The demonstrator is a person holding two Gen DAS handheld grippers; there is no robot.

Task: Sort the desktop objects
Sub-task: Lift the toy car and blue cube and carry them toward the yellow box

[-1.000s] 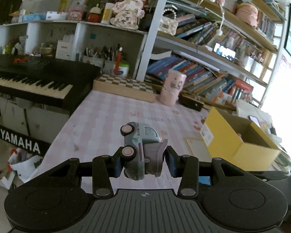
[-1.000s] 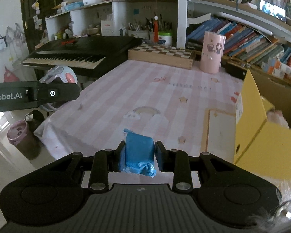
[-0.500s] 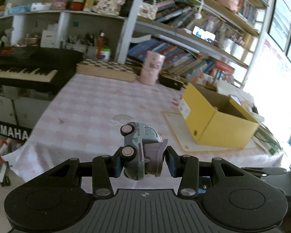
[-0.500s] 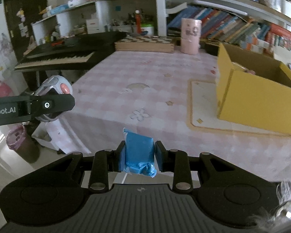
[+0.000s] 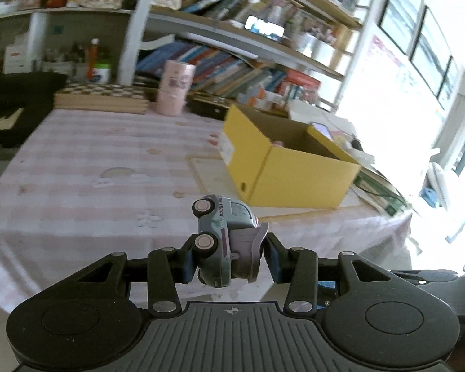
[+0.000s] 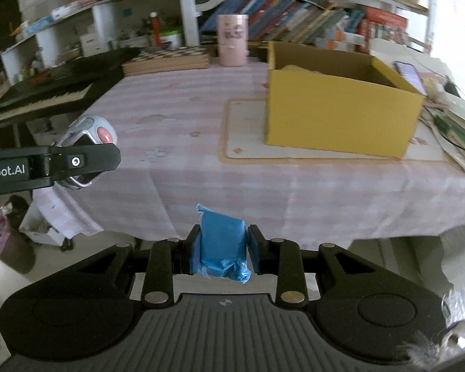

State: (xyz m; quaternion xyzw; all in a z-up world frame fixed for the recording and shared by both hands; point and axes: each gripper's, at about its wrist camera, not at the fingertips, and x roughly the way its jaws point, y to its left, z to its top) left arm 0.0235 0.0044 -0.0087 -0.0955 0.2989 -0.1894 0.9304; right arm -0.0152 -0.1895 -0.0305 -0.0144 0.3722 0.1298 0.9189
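My left gripper (image 5: 228,259) is shut on a grey-blue toy truck (image 5: 223,235) that lies on its side, wheels to the left, over the near edge of the pink checked table (image 5: 108,161). In the right wrist view my right gripper (image 6: 222,252) is shut on a blue plastic packet (image 6: 221,243), held off the table's front edge. The left gripper (image 6: 116,156) also shows there at the left with the toy truck (image 6: 88,135) in it. An open yellow cardboard box (image 5: 290,167) (image 6: 338,114) stands on a mat at the table's right.
A pink cylinder (image 6: 232,40) and a chessboard box (image 6: 167,59) stand at the table's far edge, before crowded bookshelves (image 5: 232,65). A black keyboard (image 6: 52,90) lies left of the table. A pink bin (image 6: 3,245) stands on the floor at the left.
Both views have swung right and pulled back from the table, so the yellow box now sits nearer the middle. The truck and the packet stay gripped as before.
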